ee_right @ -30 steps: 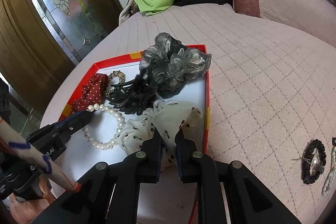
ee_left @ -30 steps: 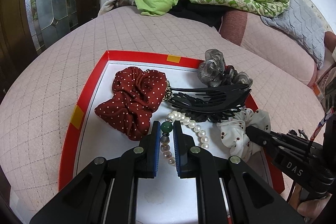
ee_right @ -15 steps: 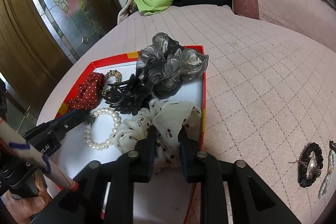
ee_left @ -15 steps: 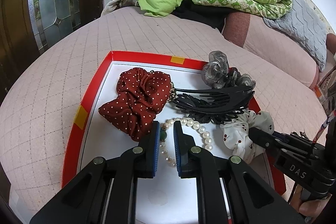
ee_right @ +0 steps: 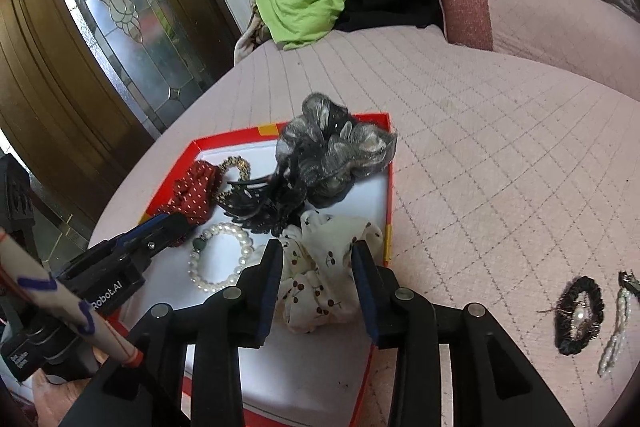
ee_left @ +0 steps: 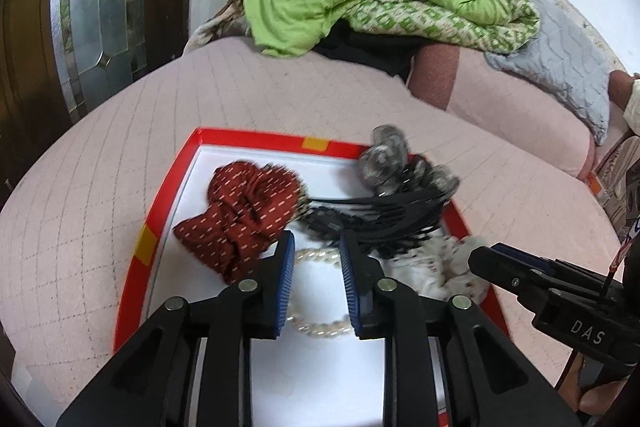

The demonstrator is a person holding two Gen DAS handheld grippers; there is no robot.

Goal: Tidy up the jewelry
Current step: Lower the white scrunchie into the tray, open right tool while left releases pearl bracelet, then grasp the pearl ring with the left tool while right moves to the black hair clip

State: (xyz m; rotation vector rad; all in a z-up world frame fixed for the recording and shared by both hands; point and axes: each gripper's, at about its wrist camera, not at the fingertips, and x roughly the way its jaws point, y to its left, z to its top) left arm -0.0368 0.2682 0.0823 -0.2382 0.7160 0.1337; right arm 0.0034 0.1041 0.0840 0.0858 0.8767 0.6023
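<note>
From the left wrist, the left hand-held gripper [ee_left: 317,273] tilts downward, jaws opening, released above the white pearl bracelet [ee_left: 316,327] in the red-rimmed white tray [ee_left: 168,203]. From the right wrist, the right hand-held gripper [ee_right: 317,277] slants down, jaws opening around the cream cherry-print fabric scrunchie [ee_right: 320,275], unclamped.

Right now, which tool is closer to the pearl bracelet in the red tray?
Left. The left tool is opening right over the pearl bracelet, its strand visible between the fingers. The right tool is beside it, opening around the white cherry-print scrunchie.
</note>
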